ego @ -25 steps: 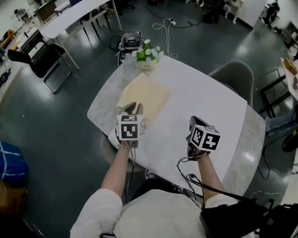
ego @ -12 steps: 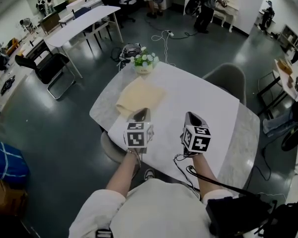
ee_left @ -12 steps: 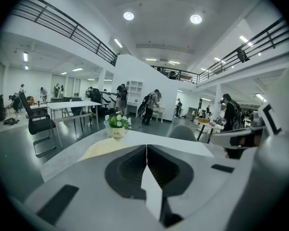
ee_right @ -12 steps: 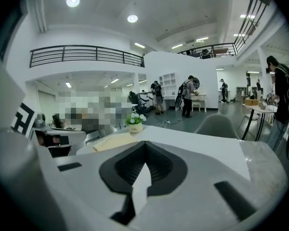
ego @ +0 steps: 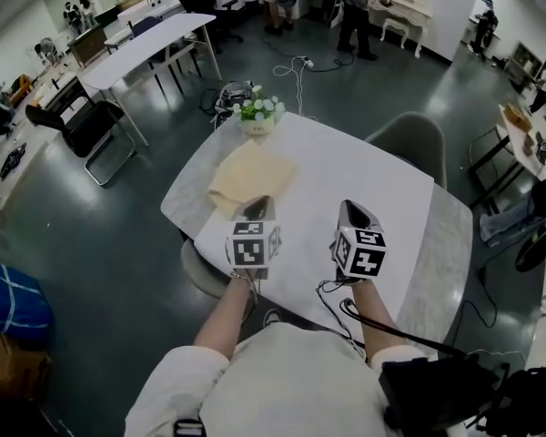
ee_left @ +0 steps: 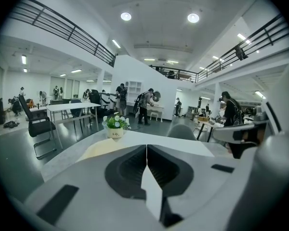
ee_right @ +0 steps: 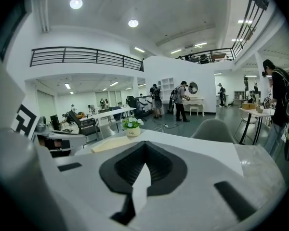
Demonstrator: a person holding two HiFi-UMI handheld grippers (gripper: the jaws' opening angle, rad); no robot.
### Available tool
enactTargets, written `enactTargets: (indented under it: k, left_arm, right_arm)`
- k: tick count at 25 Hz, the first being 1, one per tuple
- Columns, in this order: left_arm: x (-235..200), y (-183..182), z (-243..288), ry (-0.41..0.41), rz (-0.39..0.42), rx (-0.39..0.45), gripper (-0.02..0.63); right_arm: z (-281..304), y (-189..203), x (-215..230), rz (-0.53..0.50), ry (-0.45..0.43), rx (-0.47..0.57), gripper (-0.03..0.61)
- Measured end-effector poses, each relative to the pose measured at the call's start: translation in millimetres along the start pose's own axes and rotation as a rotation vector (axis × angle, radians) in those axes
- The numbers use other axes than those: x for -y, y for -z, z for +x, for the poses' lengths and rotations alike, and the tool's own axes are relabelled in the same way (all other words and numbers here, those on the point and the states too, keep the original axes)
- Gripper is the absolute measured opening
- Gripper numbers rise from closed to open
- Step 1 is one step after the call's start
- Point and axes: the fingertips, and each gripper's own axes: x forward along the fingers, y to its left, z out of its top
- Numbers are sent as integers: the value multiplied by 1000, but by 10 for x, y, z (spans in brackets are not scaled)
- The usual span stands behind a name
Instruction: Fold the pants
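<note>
Beige pants [ego: 252, 176] lie apparently folded on white table [ego: 373, 185].

Large open-plan workspace, mezzanine railings [ee_right: 86, 56], long white desk [ego: 146, 36], black office chair [ego: 77, 112], floor cables [ego: 302, 62]

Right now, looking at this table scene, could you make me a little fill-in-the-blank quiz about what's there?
1. The folded pants lie on a ___ table.
2. Beyond them stands a pot of ___.
3. The left gripper and right gripper both have their jaws ___, holding nothing.
Missing words: white; flowers; shut.
</note>
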Motion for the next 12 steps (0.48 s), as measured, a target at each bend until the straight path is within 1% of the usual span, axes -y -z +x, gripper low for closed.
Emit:
enactTargets:
  k: [5,12]
  left_arm:
    - [13,37,17,0,8,-11,11]
    - [-37,96,37,-3,-7,-24,11]
  right_arm:
    - [-1,9,4,1,1,4,-9]
    - [23,19,3,-2,5,-3,-9]
